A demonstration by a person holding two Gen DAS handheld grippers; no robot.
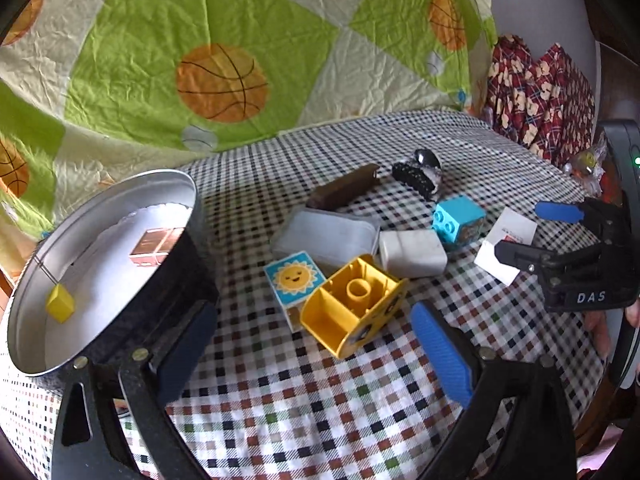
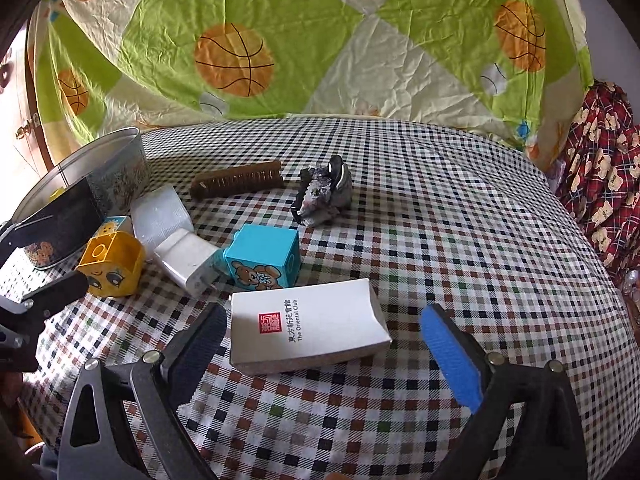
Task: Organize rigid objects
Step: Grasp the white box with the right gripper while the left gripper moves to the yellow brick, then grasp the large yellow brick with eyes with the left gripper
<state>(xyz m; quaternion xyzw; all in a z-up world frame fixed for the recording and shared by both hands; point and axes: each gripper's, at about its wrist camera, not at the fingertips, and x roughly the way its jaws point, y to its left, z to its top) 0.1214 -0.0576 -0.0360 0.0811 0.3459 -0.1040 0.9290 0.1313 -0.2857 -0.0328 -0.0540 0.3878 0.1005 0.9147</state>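
Left wrist view: the left gripper (image 1: 316,344) tilts down over the checked tabletop (image 1: 320,408), fingers wide and empty, the yellow block (image 1: 352,304) just ahead between them and the round tin (image 1: 100,264) by the left finger.

Right wrist view: the right gripper (image 2: 324,344) tilts down, fingers wide either side of the white box (image 2: 308,328), not pressing it.

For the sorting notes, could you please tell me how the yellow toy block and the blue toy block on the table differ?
The yellow block lies tipped, its hollow underside showing; the blue block shows closed faces here. The yellow block bears cartoon eyes, the blue block a teddy bear picture. The yellow block sits nearer the round tin; the blue block sits nearer the white card box. Both are plastic blocks resting on the checked cloth.
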